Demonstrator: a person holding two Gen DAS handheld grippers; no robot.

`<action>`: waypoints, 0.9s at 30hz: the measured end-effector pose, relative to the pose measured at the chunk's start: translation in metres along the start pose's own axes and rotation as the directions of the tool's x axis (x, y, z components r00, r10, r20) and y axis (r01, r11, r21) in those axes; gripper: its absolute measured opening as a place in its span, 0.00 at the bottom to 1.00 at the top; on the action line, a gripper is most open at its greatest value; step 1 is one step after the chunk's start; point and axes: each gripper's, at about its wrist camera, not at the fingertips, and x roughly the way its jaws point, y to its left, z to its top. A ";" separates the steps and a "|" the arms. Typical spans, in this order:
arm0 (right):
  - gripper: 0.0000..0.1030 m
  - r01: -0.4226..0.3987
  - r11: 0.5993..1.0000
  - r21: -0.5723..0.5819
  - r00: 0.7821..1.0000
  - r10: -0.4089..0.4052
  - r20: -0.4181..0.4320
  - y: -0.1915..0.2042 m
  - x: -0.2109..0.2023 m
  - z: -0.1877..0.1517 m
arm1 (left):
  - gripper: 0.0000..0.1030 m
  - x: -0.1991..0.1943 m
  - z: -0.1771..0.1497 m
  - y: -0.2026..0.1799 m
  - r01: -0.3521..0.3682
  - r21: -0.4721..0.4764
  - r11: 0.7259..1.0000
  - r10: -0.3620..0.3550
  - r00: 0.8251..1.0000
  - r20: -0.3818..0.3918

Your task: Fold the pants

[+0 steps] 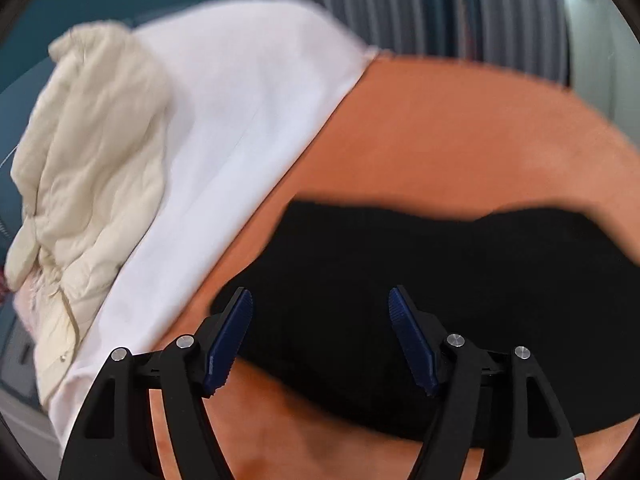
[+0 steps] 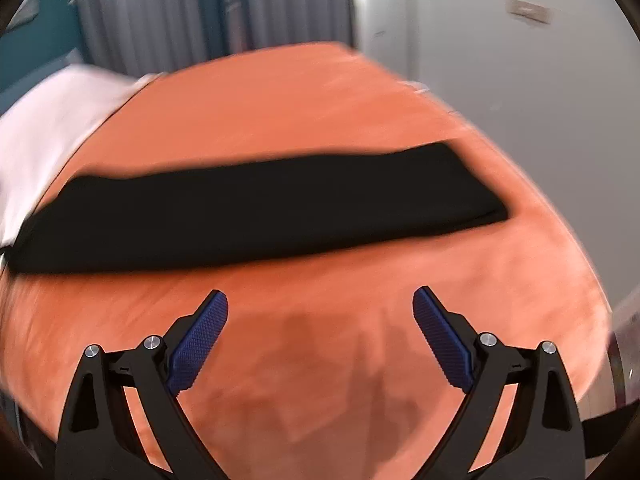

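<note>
Black pants (image 2: 264, 208) lie folded into a long narrow strip across an orange bed cover (image 2: 320, 100). In the left wrist view the pants (image 1: 440, 280) fill the lower right, and my left gripper (image 1: 320, 304) hovers open over their left end; nothing is pinched between its blue pads (image 1: 232, 340). In the right wrist view my right gripper (image 2: 320, 304) stands open above the bare orange cover, on the near side of the strip and apart from it. Both views are blurred.
A white sheet (image 1: 240, 128) covers the left part of the bed, with a cream quilted jacket (image 1: 88, 168) lying on it. Grey curtains (image 2: 160, 12) and a pale wall (image 2: 500, 40) stand behind the bed. The bed's right edge (image 2: 592, 280) drops off.
</note>
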 end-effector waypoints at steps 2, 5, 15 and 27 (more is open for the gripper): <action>0.78 -0.020 0.999 0.026 0.999 0.019 0.039 -0.015 0.009 0.030 | 0.79 -0.017 0.022 -0.032 0.066 -0.025 0.997 -0.066 0.998 0.014; 0.68 -0.024 0.999 -0.029 0.999 0.025 0.030 -0.007 0.035 0.063 | 0.80 -0.003 0.042 -0.065 0.156 -0.105 0.982 -0.162 0.985 -0.052; 0.76 0.183 0.978 0.096 0.983 -0.182 -0.020 -0.142 0.077 0.071 | 0.80 0.055 0.045 -0.137 0.158 -0.114 0.981 -0.180 0.959 -0.217; 0.10 0.071 0.987 -0.144 0.992 -0.085 -0.093 -0.119 0.144 0.101 | 0.84 0.027 0.027 -0.169 0.088 -0.086 0.992 -0.101 0.981 -0.168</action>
